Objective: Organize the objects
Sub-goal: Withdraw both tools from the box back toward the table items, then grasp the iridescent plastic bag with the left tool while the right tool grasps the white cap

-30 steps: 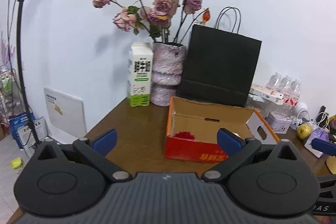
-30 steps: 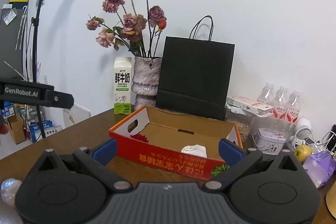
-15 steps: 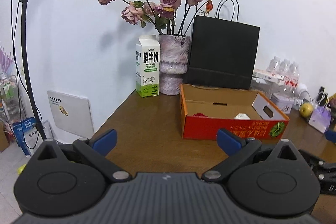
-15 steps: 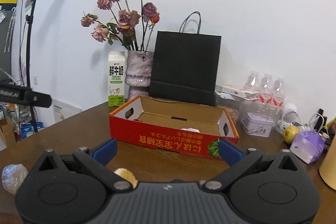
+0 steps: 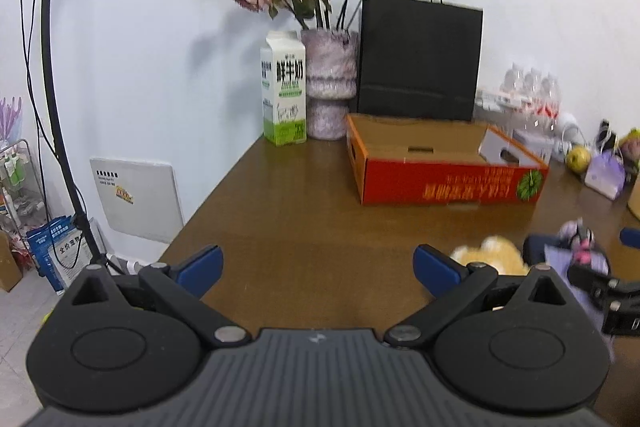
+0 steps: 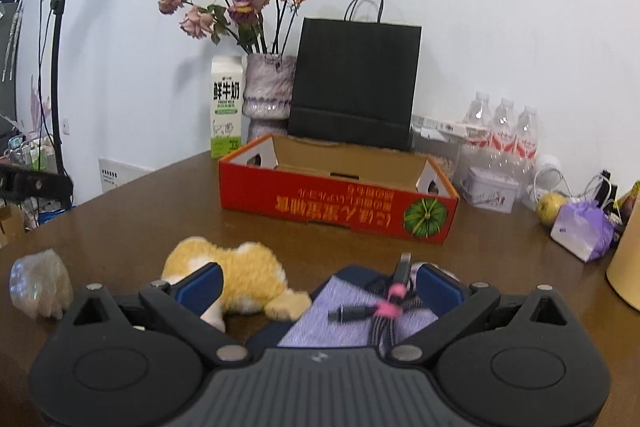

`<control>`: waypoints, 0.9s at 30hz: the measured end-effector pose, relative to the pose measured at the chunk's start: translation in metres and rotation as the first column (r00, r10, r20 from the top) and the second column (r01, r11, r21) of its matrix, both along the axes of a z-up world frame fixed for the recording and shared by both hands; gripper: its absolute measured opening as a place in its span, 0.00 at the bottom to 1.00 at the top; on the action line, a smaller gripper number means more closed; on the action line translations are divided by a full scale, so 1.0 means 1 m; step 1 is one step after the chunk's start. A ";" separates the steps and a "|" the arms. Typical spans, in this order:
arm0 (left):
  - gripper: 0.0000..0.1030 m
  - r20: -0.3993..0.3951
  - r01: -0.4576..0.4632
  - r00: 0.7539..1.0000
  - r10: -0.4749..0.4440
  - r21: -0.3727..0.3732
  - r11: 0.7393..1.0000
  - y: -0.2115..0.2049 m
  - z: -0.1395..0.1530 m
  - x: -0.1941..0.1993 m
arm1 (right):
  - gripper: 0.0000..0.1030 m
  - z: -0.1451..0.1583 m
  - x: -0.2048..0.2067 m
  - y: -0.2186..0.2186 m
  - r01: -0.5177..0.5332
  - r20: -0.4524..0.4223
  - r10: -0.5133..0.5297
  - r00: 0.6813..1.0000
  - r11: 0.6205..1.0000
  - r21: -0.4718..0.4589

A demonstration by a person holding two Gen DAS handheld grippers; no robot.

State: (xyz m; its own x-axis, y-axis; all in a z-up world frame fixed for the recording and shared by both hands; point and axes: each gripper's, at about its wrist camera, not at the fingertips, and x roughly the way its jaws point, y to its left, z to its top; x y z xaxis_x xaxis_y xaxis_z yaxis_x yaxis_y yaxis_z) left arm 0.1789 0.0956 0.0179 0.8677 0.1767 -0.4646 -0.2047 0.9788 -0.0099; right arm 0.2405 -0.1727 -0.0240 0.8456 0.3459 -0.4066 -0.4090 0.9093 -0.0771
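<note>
An open red cardboard box (image 6: 340, 201) stands on the brown table (image 6: 132, 211), also in the left wrist view (image 5: 448, 183). Near me lie a yellow plush toy (image 6: 240, 275), a purple cloth (image 6: 344, 315) with a bundled cable (image 6: 384, 311) on it, and a crumpled whitish wad (image 6: 38, 283). My right gripper (image 6: 318, 285) is open, low over the plush and cloth, holding nothing. My left gripper (image 5: 318, 265) is open and empty above bare table; the plush (image 5: 490, 255) lies just right of its right finger.
At the back stand a milk carton (image 5: 284, 95), a vase of dried roses (image 5: 330, 83) and a black paper bag (image 5: 418, 61). Water bottles (image 6: 504, 131), a tin (image 6: 490, 189), an apple (image 6: 552, 207) and a purple pouch (image 6: 584, 231) crowd the right. The table edge drops off left.
Both grippers have pulled back from the box and tilted down. The plush, cloth and cable have come into view under the right gripper. Both stay open.
</note>
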 end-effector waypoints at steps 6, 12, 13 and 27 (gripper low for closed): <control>1.00 -0.046 0.008 0.999 -0.009 -0.023 1.000 0.011 -0.022 -0.012 | 1.00 -0.010 -0.013 -0.002 0.002 -0.022 -0.002 1.000 1.000 0.002; 1.00 -0.083 0.029 0.996 -0.033 -0.049 0.998 0.016 -0.039 -0.018 | 1.00 -0.018 -0.025 0.002 -0.009 -0.047 0.009 0.999 1.000 0.004; 1.00 -0.085 0.039 0.995 -0.043 -0.054 0.998 0.017 -0.042 -0.018 | 1.00 -0.020 -0.028 0.004 -0.014 -0.053 0.014 0.998 1.000 0.004; 0.42 -0.063 0.131 0.989 -0.137 -0.091 0.987 0.014 -0.064 -0.019 | 1.00 -0.028 -0.053 0.020 -0.020 -0.081 0.018 0.997 1.000 -0.023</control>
